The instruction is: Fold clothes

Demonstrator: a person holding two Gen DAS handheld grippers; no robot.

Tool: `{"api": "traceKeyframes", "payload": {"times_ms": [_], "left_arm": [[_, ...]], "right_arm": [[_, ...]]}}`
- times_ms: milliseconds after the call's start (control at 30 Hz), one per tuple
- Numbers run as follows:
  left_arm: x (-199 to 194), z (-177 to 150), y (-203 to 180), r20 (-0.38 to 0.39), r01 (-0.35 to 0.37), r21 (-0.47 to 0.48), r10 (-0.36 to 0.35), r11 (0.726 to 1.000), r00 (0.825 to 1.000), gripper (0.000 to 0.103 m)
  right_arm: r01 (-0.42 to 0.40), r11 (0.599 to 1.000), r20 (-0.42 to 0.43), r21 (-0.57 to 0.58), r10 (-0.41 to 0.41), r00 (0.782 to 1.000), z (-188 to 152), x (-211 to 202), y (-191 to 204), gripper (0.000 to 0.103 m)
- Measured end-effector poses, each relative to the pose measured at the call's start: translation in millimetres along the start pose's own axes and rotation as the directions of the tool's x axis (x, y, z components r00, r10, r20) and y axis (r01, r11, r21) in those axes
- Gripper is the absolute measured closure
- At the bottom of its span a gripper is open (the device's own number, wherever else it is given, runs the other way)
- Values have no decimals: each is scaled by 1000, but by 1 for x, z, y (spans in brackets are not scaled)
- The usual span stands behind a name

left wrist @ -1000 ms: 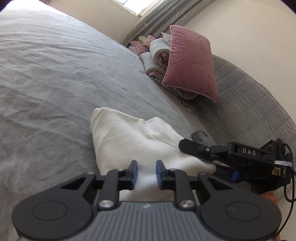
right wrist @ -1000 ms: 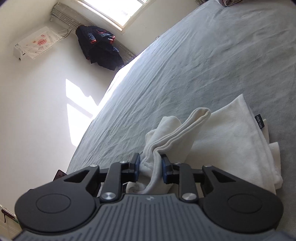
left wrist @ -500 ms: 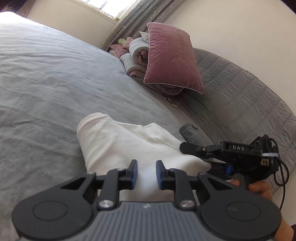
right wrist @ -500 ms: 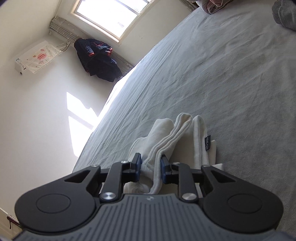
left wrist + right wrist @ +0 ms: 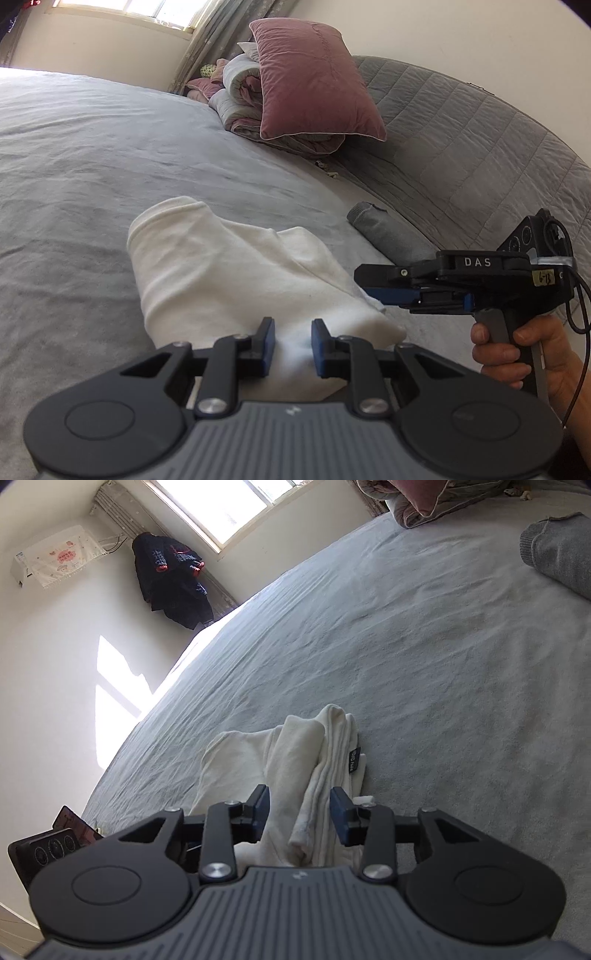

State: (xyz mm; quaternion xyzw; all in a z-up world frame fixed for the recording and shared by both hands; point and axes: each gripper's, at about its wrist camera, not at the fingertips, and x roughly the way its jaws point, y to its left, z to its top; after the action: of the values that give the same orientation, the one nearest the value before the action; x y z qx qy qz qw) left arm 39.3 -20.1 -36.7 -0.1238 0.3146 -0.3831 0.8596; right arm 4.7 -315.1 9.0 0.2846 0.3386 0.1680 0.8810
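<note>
A folded white garment (image 5: 240, 273) lies on the grey bed (image 5: 92, 166). My left gripper (image 5: 293, 341) is at its near end, with the fingers pressed against a thick fold of the cloth between them. In the left wrist view, my right gripper (image 5: 364, 286) hovers side-on at the garment's right edge, held by a hand (image 5: 517, 350). The right wrist view shows the right gripper (image 5: 300, 812) open, its fingers standing clear on either side of the white garment's (image 5: 295, 746) stacked layers. A small dark label shows on the garment's edge.
A rolled grey garment (image 5: 391, 236) lies to the right near the quilted headboard (image 5: 461, 140). A pink pillow (image 5: 314, 77) leans on folded quilts at the bed's head. A dark jacket (image 5: 170, 579) hangs by the window. Flat grey bedding surrounds the white garment.
The right gripper's fingers have spread apart and let go of the white fold they were pinching. The garment's layers now lie narrower and stacked. The left gripper kept its hold.
</note>
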Motion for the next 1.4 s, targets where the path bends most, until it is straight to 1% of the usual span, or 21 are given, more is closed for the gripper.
{"api": "traceKeyframes", "payload": {"times_ms": [100, 167, 200, 233, 267, 367, 400, 500, 600, 667, 700, 767, 833, 900, 933, 1033, 1133, 1200, 1233, 1333, 1400], "left_arm": [[1, -1, -2, 5, -2, -3, 2, 1000, 1000, 82], [0, -1, -3, 9, -10, 2, 10, 1000, 1000, 82], [-1, -1, -4, 11, -14, 5, 14, 1000, 1000, 82], [-2, 0, -4, 17, -15, 5, 15, 1000, 1000, 82], [-4, 1, -4, 22, -16, 4, 16, 1000, 1000, 82], [-12, 6, -3, 48, -9, -7, 9, 1000, 999, 82], [-15, 9, -2, 64, 2, -18, 0, 1000, 998, 82], [-15, 9, 0, 61, 12, -23, -11, 1000, 998, 82], [-8, 5, -3, 33, 6, 2, -6, 1000, 999, 82], [0, -1, -6, 14, -6, 35, 5, 999, 1000, 82], [1, -3, -8, 15, -13, 47, 12, 999, 1000, 82], [0, -1, -11, 14, -18, 49, 17, 999, 1000, 82], [-6, 3, -11, 21, -2, 44, 1, 999, 1000, 82], [-14, 7, -6, 47, 9, 28, -11, 1000, 999, 82], [-15, 8, -5, 52, 2, 27, -4, 1000, 999, 82], [-18, 10, -1, 62, -24, 25, 22, 999, 998, 82], [-21, 12, 3, 73, -50, 22, 49, 998, 996, 82], [-21, 13, 5, 70, -45, 16, 44, 999, 997, 82], [-19, 12, 4, 58, -48, 23, 46, 999, 997, 82], [-15, 5, -1, 20, -53, 83, 52, 995, 998, 82], [-13, 1, -3, -5, -56, 124, 57, 991, 998, 82]], "right_arm": [[-5, 999, 4, 35, 4, 1000, 2, 13, 0, 57], [25, 999, 13, 32, -25, 1000, 4, 22, 3, 57], [39, 999, 23, 18, -39, 999, 4, 25, 6, 59], [53, 999, 32, 4, -53, 998, 3, 27, 10, 76], [66, 998, 40, -10, -66, 997, 3, 29, 13, 81], [59, 998, 79, -33, -57, 995, 6, 25, 22, 84], [53, 998, 93, -39, -49, 994, 7, 22, 24, 85], [47, 998, 120, -42, -42, 992, 13, 17, 20, 85], [92, 996, 92, -19, -90, 992, 9, 29, 8, 85], [122, 993, 72, -4, -121, 990, 6, 37, 0, 83], [137, 991, 62, 3, -137, 989, 5, 41, -4, 79], [142, 990, 66, 6, -142, 988, 6, 40, -3, 75], [150, 988, 98, -38, -146, 984, 8, 30, 7, 74], [168, 981, 140, -94, -154, 978, 8, 19, 19, 74], [174, 977, 154, -122, -155, 976, 8, 15, 25, 74], [182, 962, 151, -202, -153, 977, 3, 6, 38, 74], [178, 943, 144, -281, -142, 979, -9, -1, 48, 74], [163, 928, 123, -335, -129, 984, -17, 1, 53, 74], [169, 917, 110, -362, -138, 984, -20, 4, 55, 74], [187, 899, 44, -397, -185, 982, -30, 12, 50, 75], [198, 889, -3, -412, -219, 976, -36, 18, 45, 75]]}}
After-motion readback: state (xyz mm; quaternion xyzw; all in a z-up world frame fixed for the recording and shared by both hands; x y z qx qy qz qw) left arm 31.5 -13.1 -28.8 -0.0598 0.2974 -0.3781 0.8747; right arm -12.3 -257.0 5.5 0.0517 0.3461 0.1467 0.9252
